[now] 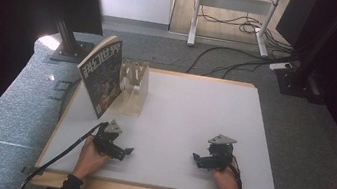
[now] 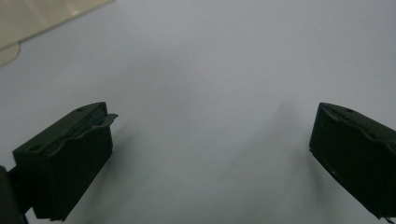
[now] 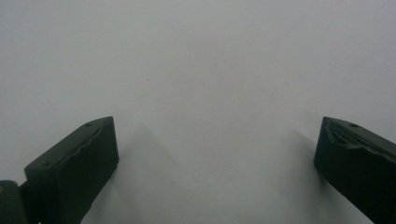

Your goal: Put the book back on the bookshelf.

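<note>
The magazine (image 1: 101, 75) is hiding the left side of the wooden rack (image 1: 133, 88) behind it, and its cover text is reading too small to make out. In the left gripper view, a pale object (image 2: 42, 18) is running off the top-left corner, blurred beyond naming. The desk's (image 1: 192, 123) near edge is cutting off both forearms.

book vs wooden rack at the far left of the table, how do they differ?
The book is dark, with a printed cover; the wooden rack is pale and plain. The book stands tilted, leaning against the rack; the rack sits flat on the table. The book rises higher than the rack. Both are touching, away from both grippers.
</note>
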Available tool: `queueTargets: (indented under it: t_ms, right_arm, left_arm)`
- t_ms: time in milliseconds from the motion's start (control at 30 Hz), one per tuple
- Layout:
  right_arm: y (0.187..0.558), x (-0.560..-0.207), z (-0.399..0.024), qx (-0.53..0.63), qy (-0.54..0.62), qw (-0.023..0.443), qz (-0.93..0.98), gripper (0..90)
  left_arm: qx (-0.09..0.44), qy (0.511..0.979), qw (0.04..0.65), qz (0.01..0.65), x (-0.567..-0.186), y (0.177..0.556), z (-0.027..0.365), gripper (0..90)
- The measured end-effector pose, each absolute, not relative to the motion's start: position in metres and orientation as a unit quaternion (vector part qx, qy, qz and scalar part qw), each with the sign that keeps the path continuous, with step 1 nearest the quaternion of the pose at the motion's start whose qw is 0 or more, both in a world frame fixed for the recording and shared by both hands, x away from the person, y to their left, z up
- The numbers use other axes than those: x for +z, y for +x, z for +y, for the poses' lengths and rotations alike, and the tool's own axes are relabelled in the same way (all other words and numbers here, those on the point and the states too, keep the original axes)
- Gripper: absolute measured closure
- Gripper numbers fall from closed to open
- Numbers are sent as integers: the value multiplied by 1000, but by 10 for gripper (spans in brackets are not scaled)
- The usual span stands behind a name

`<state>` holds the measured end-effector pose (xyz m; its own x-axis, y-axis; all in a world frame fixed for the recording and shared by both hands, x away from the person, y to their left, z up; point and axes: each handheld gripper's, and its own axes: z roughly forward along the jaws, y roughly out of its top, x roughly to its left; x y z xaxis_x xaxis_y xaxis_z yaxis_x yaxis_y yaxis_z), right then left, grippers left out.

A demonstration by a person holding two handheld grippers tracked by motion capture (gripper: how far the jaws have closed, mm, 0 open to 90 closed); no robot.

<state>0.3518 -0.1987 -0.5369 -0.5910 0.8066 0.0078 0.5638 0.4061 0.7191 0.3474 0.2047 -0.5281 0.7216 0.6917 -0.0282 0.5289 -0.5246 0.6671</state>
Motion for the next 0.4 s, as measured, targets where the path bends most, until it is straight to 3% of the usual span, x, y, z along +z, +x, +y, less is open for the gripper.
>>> queueTargets:
  t_ms: [400]
  right_arm:
    - [352,-537,-199,350,417,174,821,0]
  left_arm:
    - [130,866,328,355,-529,346,202,0]
